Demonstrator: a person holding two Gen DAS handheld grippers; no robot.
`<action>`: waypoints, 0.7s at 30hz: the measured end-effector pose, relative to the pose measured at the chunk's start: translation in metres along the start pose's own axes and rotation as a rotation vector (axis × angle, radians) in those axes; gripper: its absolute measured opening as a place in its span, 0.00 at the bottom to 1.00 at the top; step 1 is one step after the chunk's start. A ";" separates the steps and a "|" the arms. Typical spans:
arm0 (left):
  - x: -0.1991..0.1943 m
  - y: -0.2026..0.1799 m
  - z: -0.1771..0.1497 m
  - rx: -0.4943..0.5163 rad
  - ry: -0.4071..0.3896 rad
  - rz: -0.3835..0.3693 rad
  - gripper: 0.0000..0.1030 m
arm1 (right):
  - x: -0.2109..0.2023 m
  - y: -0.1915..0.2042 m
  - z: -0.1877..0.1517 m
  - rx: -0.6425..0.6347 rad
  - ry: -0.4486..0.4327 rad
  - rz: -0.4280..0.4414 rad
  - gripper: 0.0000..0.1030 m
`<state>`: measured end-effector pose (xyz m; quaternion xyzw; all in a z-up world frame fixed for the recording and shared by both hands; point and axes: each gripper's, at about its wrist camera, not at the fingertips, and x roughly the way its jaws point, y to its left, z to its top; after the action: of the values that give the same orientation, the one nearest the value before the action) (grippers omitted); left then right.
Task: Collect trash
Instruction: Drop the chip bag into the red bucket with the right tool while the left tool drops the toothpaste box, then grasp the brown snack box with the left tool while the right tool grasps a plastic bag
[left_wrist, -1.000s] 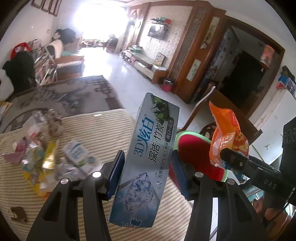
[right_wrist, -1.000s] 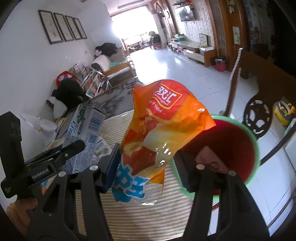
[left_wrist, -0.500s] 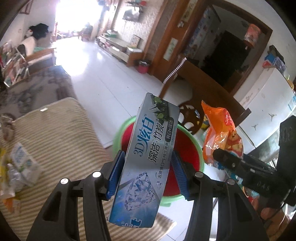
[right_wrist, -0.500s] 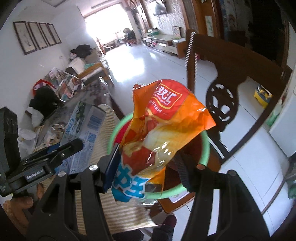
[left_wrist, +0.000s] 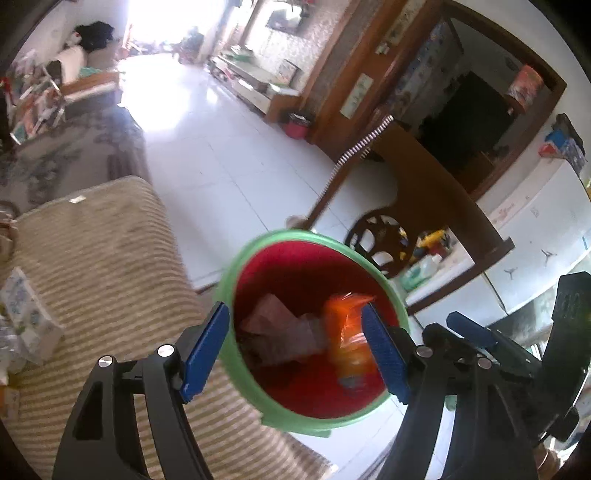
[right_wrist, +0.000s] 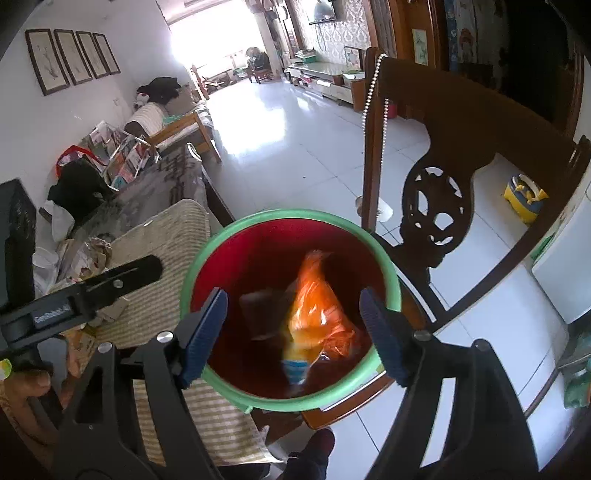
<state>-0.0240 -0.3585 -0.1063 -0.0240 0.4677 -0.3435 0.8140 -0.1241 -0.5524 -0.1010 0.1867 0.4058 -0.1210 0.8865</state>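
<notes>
While both pairs of blue-padded fingers are spreading apart with nothing between them, the crinkled orange plastic snack bag (right_wrist: 314, 314) lies blurred inside the round red bin with a green rim (right_wrist: 388, 266), below and clear of the fingers. Left gripper (left_wrist: 295, 350) and right gripper (right_wrist: 291, 332) both tilt steeply down over the bin's mouth, side by side. Beside the bin stands the desk under a beige striped cloth (left_wrist: 92, 258), with scraps of litter (left_wrist: 26, 317).

Blurred orange snack wrapper (right_wrist: 314, 314) lies inside the green-rimmed red bin (right_wrist: 391, 273).
</notes>
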 end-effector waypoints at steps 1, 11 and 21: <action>-0.007 0.004 -0.001 -0.002 -0.016 0.016 0.69 | 0.000 0.002 0.001 0.002 -0.003 0.009 0.72; -0.065 0.062 -0.025 -0.059 -0.090 0.195 0.69 | 0.009 0.054 0.008 -0.054 0.010 0.115 0.79; -0.143 0.195 -0.100 -0.405 -0.138 0.422 0.69 | 0.034 0.153 -0.011 -0.189 0.091 0.223 0.82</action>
<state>-0.0439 -0.0982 -0.1266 -0.1114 0.4647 -0.0639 0.8761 -0.0536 -0.4119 -0.0979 0.1518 0.4321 0.0254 0.8886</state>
